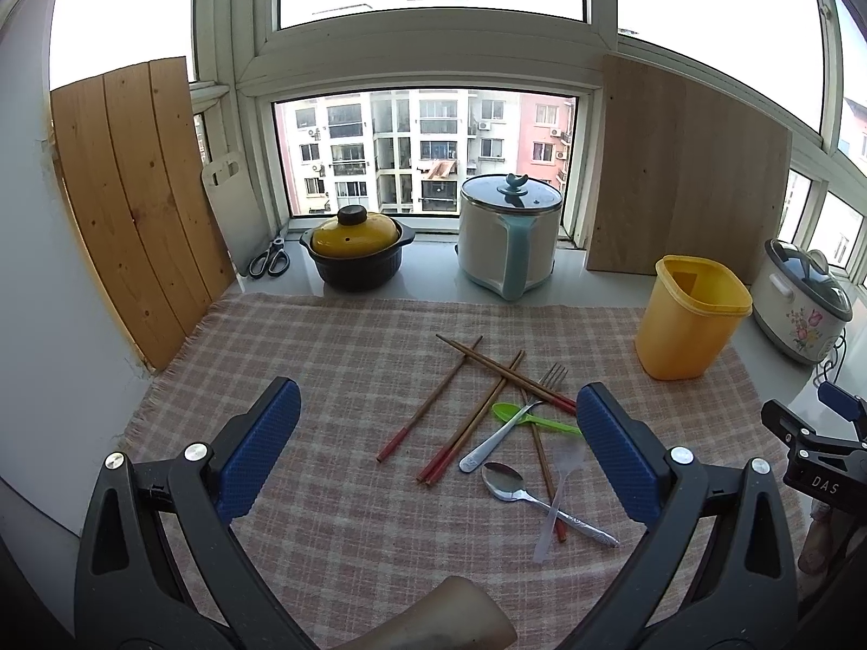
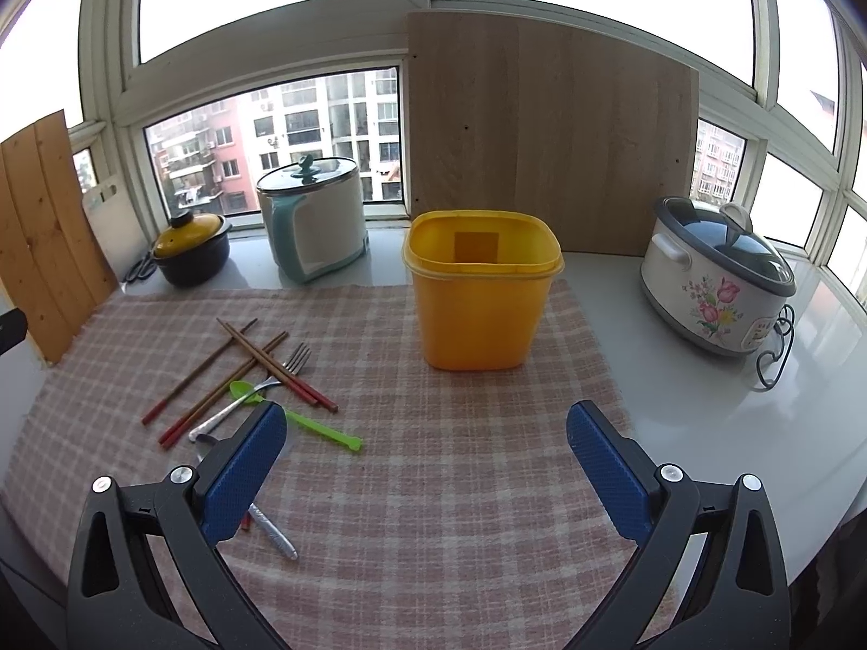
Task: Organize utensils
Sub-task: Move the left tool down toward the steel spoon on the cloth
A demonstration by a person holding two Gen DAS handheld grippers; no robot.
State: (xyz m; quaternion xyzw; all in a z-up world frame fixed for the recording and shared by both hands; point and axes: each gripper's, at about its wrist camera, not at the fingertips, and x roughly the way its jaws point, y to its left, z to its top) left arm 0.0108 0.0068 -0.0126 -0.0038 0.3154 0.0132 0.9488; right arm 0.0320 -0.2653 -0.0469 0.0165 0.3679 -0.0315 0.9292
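Lying crossed on the checked cloth (image 1: 336,336) is a heap of utensils: chopsticks (image 1: 460,417), a fork (image 1: 509,425), a green spoon (image 1: 534,417), a steel spoon (image 1: 512,490) and a clear plastic spoon (image 1: 558,493). The yellow bin (image 2: 479,292) stands upright on the cloth, at about two o'clock from the heap in the left wrist view. The left gripper (image 1: 439,447) hangs over the cloth, fingers spread wide, holding nothing. The right gripper (image 2: 428,460) is likewise spread and empty, with the bin at twelve o'clock and the heap at ten. A rice cooker (image 2: 715,281) sits at two o'clock.
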